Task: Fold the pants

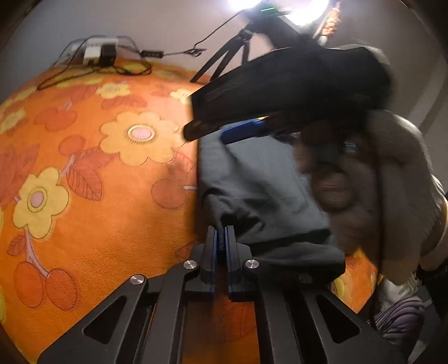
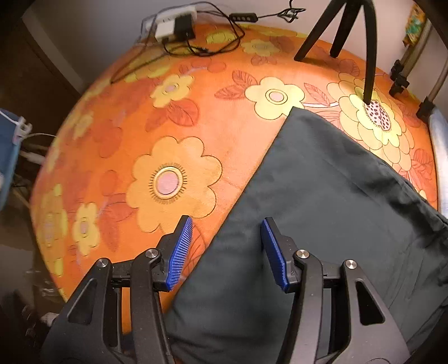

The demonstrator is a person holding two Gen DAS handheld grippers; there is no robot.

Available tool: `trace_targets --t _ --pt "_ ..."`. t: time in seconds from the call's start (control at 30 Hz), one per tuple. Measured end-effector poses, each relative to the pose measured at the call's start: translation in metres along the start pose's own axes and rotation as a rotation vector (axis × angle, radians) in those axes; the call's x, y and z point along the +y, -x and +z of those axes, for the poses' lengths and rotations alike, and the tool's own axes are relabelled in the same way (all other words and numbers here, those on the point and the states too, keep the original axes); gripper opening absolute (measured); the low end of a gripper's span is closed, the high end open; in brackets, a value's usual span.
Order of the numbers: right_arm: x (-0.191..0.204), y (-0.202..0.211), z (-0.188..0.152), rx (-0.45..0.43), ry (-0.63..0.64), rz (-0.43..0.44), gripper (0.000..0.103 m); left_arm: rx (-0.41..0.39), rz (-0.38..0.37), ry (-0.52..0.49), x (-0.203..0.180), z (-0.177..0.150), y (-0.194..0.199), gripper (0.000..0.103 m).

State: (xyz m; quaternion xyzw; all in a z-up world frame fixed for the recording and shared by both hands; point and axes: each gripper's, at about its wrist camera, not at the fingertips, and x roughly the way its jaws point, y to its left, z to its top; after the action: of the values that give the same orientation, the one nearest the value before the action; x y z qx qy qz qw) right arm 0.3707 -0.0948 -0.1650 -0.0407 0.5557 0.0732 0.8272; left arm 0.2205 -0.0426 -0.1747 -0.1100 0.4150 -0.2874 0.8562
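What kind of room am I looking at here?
Probably a home room set up for filming: an orange flowered cloth covers the table, dark pants lie on it, and tripod legs and a power strip stand at the back.

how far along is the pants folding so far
Early-to-middle, by the look of it. Done: the dark grey cotton pants lie flat on the orange flowered cloth. In hand: the left gripper is shut on a bunched edge; the right gripper hovers open above them. Left: the remaining folds.

Dark grey pants laid flat on orange flowered table, straight edge running diagonally; one bunched fold pinched up at near end.
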Motion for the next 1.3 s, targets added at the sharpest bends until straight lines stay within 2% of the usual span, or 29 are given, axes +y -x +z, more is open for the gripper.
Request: trace_targets --t 0.13,0.27,0.3,0.43,0.6,0.73,0.83,0.87,0.9,0.93,1.0,1.07,1.2,1.3 --pt "-0.002 -0.009 0.004 0.01 -0.016 -0.027 0.054 -0.023 0.007 -0.046 -0.01 -0.004 0.01 0.003" --pt "-0.003 -0.007 0.011 0.003 -0.027 -0.022 0.054 -0.014 -0.011 -0.01 -0.003 -0.002 0.012 0.004" --pt "-0.004 -0.004 0.014 -0.003 -0.024 -0.028 0.054 -0.008 -0.017 0.006 -0.001 -0.001 0.011 0.005" --pt "-0.009 0.0 0.027 0.015 -0.037 -0.042 0.054 -0.013 -0.009 0.064 0.01 0.004 0.01 0.026" --pt "-0.004 -0.012 0.039 0.042 -0.003 -0.128 0.054 0.006 -0.02 0.115 0.017 0.006 0.003 0.026" --pt "-0.006 -0.026 0.044 0.093 -0.015 -0.18 0.054 0.012 -0.017 0.118 0.019 0.008 0.0 0.026" --pt "-0.012 -0.028 0.047 0.1 -0.041 -0.174 0.054 0.021 -0.018 0.109 0.02 0.01 -0.002 0.026" --pt "-0.014 -0.028 0.048 0.102 -0.045 -0.167 0.054 0.024 -0.017 0.105 0.019 0.011 -0.003 0.028" --pt "-0.016 -0.027 0.048 0.101 -0.05 -0.164 0.053 0.026 -0.016 0.101 0.019 0.013 -0.003 0.036" --pt "-0.017 -0.027 0.049 0.099 -0.054 -0.166 0.048 0.025 -0.013 0.097 0.018 0.016 -0.006 0.044" --pt "-0.02 -0.026 0.05 0.094 -0.059 -0.175 0.036 0.022 -0.007 0.087 0.016 0.017 -0.006 0.045" --pt "-0.023 -0.023 0.051 0.094 -0.061 -0.165 0.013 0.026 -0.002 0.082 0.014 0.02 -0.009 0.045" --pt "-0.035 -0.009 0.049 0.066 -0.108 -0.108 0.006 0.042 -0.007 0.078 0.01 0.024 -0.016 0.045" --pt "-0.048 0.006 0.046 0.032 -0.143 -0.054 0.005 0.059 -0.022 0.084 0.005 0.026 -0.023 0.054"
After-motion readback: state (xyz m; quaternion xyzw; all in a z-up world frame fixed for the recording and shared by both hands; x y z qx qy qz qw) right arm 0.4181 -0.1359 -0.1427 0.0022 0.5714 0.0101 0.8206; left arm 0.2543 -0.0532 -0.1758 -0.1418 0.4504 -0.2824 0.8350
